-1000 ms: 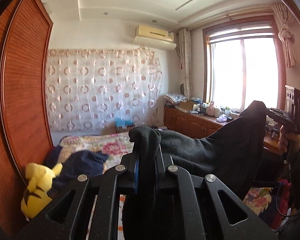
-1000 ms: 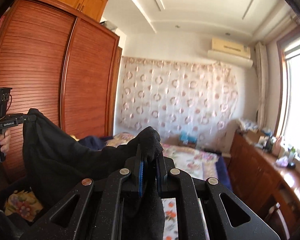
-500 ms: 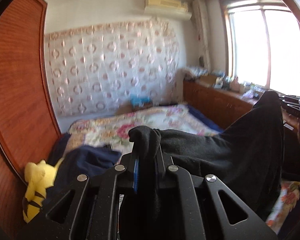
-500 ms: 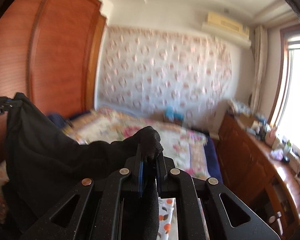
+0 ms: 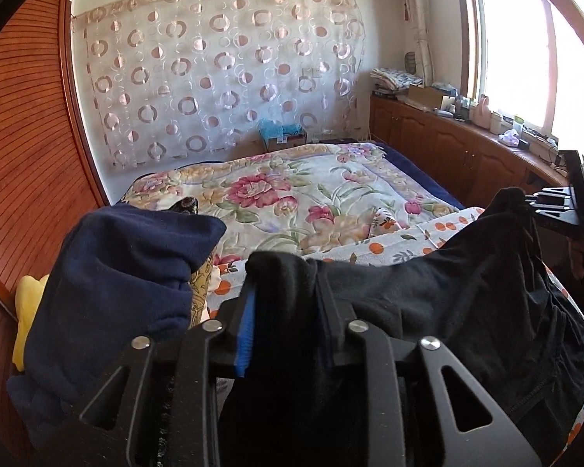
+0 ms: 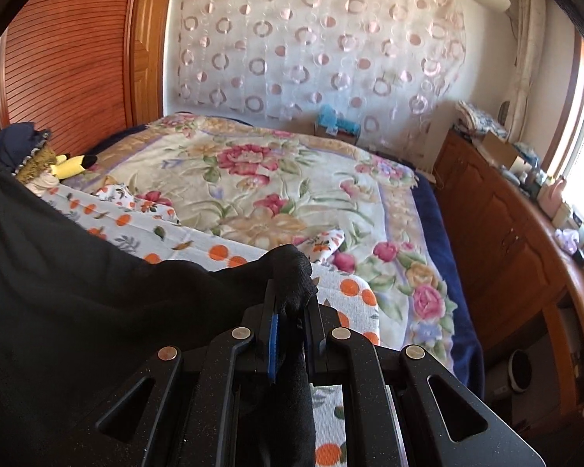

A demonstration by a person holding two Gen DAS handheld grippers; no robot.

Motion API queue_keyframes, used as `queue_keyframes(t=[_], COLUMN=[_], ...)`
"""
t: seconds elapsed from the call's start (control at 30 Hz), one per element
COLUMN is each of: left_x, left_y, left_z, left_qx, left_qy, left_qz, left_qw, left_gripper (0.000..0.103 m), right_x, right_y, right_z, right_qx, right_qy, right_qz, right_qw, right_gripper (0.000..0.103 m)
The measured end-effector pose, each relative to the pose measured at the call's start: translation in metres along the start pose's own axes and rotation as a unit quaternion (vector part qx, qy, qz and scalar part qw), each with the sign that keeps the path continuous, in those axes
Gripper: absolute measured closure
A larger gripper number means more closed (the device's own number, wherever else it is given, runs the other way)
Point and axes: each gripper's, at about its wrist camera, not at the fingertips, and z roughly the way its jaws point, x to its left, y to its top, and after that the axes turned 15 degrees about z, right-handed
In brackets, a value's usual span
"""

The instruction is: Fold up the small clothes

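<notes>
Left wrist view: left tool [image 5: 288, 303], its jaws just now spreading, has a black garment [image 5: 467, 292] corner loose between them. Right tool [image 6: 292, 303] pinches the other corner, stretching it flat over the near end of the bed [image 6: 276, 179] for folding.

Black garment [image 5: 467, 303]: matt soft cloth. Navy garment [image 5: 113, 292]: fleecy cloth. Bed [image 6: 292, 179] blanket: plush, floral. Wardrobe [image 6: 66, 46]: glossy ribbed wood. Left hand-held gripper [image 5: 288, 311]: matt black plastic, metal rivets.
</notes>
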Motion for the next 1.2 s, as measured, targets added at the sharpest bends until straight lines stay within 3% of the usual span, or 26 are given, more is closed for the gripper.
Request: queue_keyframes(t=[0.1,0.13,0.23,0.33,0.4,0.47,0.6,0.8,1.03,1.1,1.17,1.2], left_x=[-0.006,-0.004,-0.008,-0.012,-0.018,-0.023,-0.038,-0.069,-0.084,-0.088,-0.091,-0.091], left_y=[0.001,0.003,0.0,-0.004,-0.009,-0.015,-0.03,-0.061,-0.089,-0.097,-0.103,-0.105], left_z=[-0.011,-0.01,-0.018,-0.028,-0.036,-0.042,-0.045,-0.056,-0.076,-0.08,-0.084,-0.086], left_qx=[-0.006,-0.009,-0.017,-0.018,-0.019,-0.012,0.011,0.041,0.056,0.057,0.066,0.066], left_qy=[0.008,0.009,-0.002,-0.018,-0.025,-0.037,-0.086,-0.096,-0.098,-0.1,-0.095,-0.097], left_qz=[0.012,0.014,0.019,0.023,0.027,0.022,0.021,0.036,0.016,0.012,0.009,0.007], left_qw=[0.9999,0.9998,0.9997,0.9994,0.9992,0.999,0.996,0.9939,0.9935,0.9933,0.9932,0.9931], left_gripper=[0.065,0.059,0.058,0.058,0.058,0.058,0.058,0.058,0.058,0.067,0.092,0.096], right_x=[-0.011,-0.013,-0.017,-0.017,-0.017,-0.014,-0.007,0.014,0.029,0.031,0.033,0.033], right_y=[0.02,0.025,0.026,0.027,0.025,0.02,0.005,-0.038,-0.089,-0.102,-0.109,-0.112], right_z=[0.004,0.012,0.016,0.017,0.012,0.004,-0.023,-0.068,-0.101,-0.107,-0.111,-0.114], right_qx=[0.012,0.015,0.019,0.015,0.009,0.001,-0.008,-0.006,0.019,0.025,0.028,0.029], right_qy=[-0.004,-0.004,0.002,-0.002,-0.003,0.001,0.016,0.059,0.096,0.099,0.099,0.1], right_qz=[0.009,0.013,0.026,0.035,0.041,0.045,0.046,0.041,0.043,0.04,0.039,0.04], right_qw=[1.0,1.0,0.999,0.999,0.999,0.999,0.999,0.997,0.994,0.994,0.994,0.994], right_gripper=[0.093,0.093,0.088,0.077,0.06,0.054,0.052,0.052,0.052,0.052,0.052,0.052])
